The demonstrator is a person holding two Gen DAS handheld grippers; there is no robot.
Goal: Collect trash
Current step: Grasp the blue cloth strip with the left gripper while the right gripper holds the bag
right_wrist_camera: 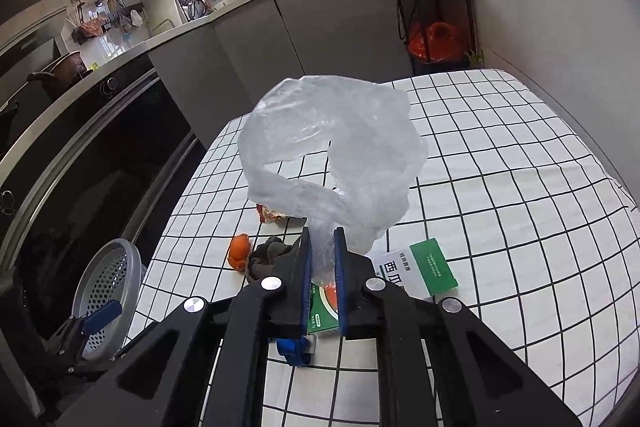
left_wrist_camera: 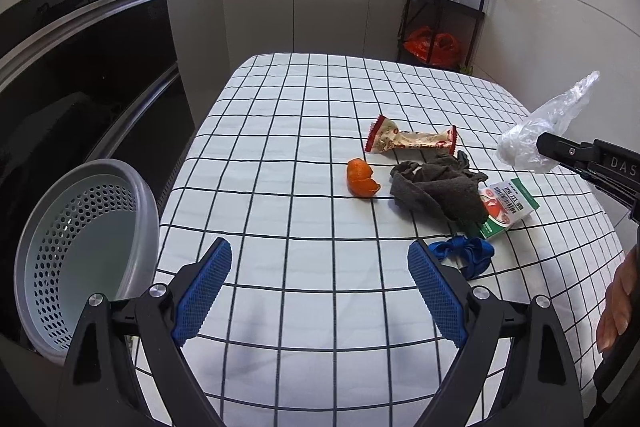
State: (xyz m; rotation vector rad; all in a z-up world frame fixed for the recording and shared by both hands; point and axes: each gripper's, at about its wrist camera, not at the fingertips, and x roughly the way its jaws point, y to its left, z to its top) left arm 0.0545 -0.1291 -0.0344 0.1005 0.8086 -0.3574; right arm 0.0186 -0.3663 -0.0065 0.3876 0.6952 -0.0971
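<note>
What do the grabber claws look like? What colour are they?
Both look the same. The left gripper has shiny black arms shaped like a wide V, round silver bolts at the joints, and two flat blue fingers with a bumpy, dotted surface. The right gripper matches: black arms, silver bolts, blue pads. White letters "DAS" are printed on its side. No cables show.

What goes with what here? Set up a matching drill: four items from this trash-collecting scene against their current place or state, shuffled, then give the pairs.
Things:
1. clear plastic bag
2. orange peel
3. grey perforated basket
4. left gripper

States:
A. open, holding nothing, above the checked tablecloth
B. beside the table's left edge
C. pinched in the right gripper, lifted off the table
D. lying on the cloth, left of the grey sock

Pairs: 1-C, 2-D, 3-B, 4-A
</note>
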